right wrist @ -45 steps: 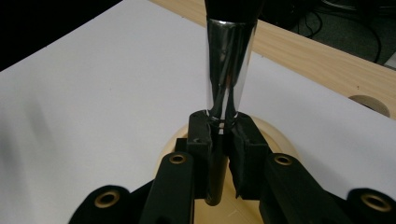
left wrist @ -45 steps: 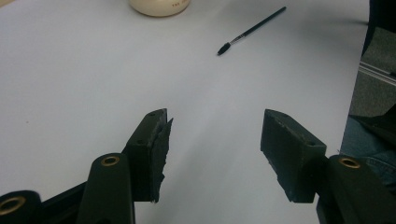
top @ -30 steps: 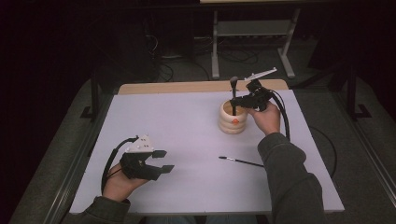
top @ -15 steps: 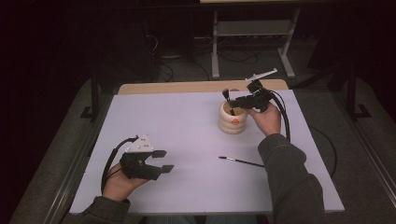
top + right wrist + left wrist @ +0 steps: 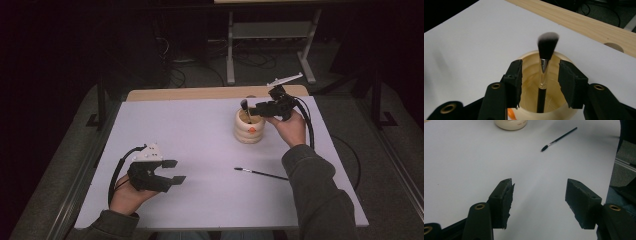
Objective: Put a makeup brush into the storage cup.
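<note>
A cream ribbed cup (image 5: 249, 131) with an orange mark stands right of the mat's middle. A black makeup brush (image 5: 245, 106) stands in it, head up. My right gripper (image 5: 251, 111) hovers at the cup's top, pointing left. In the right gripper view its jaws (image 5: 540, 67) have just been opening; the brush (image 5: 547, 46) stands between the pads without touching them, above the cup's rim (image 5: 529, 58). My left gripper (image 5: 175, 171) rests open at the front left, with nothing between its jaws (image 5: 539, 188). A thin black brush (image 5: 260, 173) lies on the mat (image 5: 559, 139).
A white mat (image 5: 190, 135) covers the table, with a strip of bare wood (image 5: 200, 93) along the far edge and a round hole (image 5: 614, 47) in it. A metal stand (image 5: 270, 30) is on the floor beyond. The right sleeve (image 5: 315, 195) lies over the mat's front right.
The makeup brush has sunk from above the cup down into it. The right gripper's jaws have opened and let go of it. The left gripper has stayed put.
</note>
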A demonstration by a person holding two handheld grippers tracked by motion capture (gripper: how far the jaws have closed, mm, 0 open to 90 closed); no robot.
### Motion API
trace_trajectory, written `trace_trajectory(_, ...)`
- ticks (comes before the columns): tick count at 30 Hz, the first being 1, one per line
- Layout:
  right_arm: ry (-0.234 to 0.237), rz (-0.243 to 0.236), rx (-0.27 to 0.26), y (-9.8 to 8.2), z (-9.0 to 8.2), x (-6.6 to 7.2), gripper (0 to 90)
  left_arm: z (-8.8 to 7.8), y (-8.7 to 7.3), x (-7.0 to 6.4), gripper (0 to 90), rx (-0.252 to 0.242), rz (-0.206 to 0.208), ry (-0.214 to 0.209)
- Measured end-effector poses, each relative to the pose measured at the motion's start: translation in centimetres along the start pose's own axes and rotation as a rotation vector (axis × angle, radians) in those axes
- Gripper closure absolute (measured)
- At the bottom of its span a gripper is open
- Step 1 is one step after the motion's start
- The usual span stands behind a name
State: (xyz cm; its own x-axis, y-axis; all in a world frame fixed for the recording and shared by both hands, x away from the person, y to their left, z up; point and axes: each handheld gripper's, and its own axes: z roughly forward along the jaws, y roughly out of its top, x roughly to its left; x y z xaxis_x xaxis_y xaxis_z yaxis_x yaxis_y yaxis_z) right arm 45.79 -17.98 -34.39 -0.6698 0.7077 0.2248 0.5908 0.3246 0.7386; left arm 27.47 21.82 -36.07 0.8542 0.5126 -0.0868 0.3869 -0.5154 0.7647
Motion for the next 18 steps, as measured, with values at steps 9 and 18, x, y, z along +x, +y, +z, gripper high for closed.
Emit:
trace_trajectory(9,0.002,-0.019,-0.007,0.0,-0.9,0.6,46.1,0.0,-0.1,0.2,36.2,-0.001,-0.007,0.007)
trace_trajectory(18,0.009,-0.025,-0.004,-0.5,-1.5,0.9,42.4,0.0,-0.1,0.4,34.5,0.001,-0.016,0.013)
